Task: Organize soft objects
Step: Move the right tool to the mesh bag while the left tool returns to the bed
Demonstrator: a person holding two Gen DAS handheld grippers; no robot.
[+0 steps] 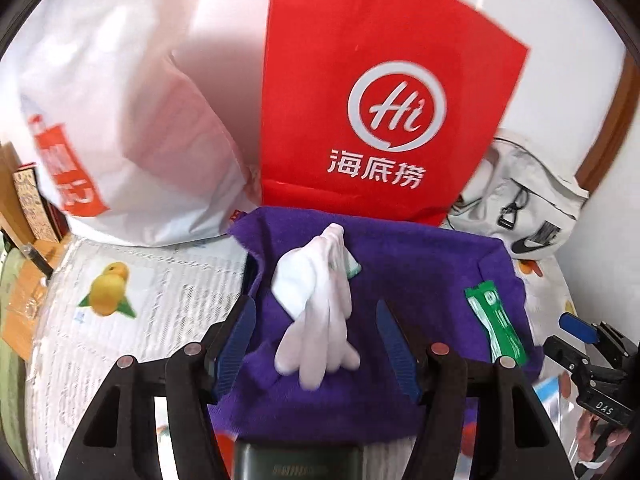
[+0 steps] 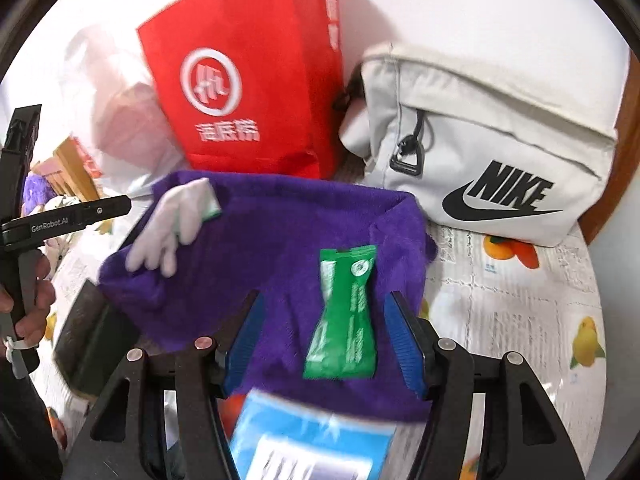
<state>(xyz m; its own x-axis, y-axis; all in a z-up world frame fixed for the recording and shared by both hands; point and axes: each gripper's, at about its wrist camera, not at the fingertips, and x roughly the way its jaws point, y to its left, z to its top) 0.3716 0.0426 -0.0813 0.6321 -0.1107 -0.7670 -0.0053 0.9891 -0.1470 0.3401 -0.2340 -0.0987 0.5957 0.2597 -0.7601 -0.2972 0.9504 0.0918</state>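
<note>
A purple fuzzy cloth point(image 1: 400, 272) lies spread on the table, also in the right wrist view point(image 2: 272, 240). A white glove point(image 1: 320, 304) lies on it, seen at the cloth's left side in the right wrist view point(image 2: 172, 224). A green sachet point(image 2: 346, 320) lies on the cloth's right part, also in the left wrist view point(image 1: 496, 324). My left gripper point(image 1: 316, 344) is open, its blue pads either side of the glove's fingers. My right gripper point(image 2: 324, 340) is open, its pads either side of the sachet.
A red paper bag point(image 1: 380, 92) stands behind the cloth, a white plastic bag point(image 1: 112, 128) to its left. A white Nike bag point(image 2: 488, 152) lies at the back right. A blue packet point(image 2: 312, 440) and a dark box point(image 2: 92, 340) sit near the front. A fruit-print cover point(image 2: 520, 320) is on the table.
</note>
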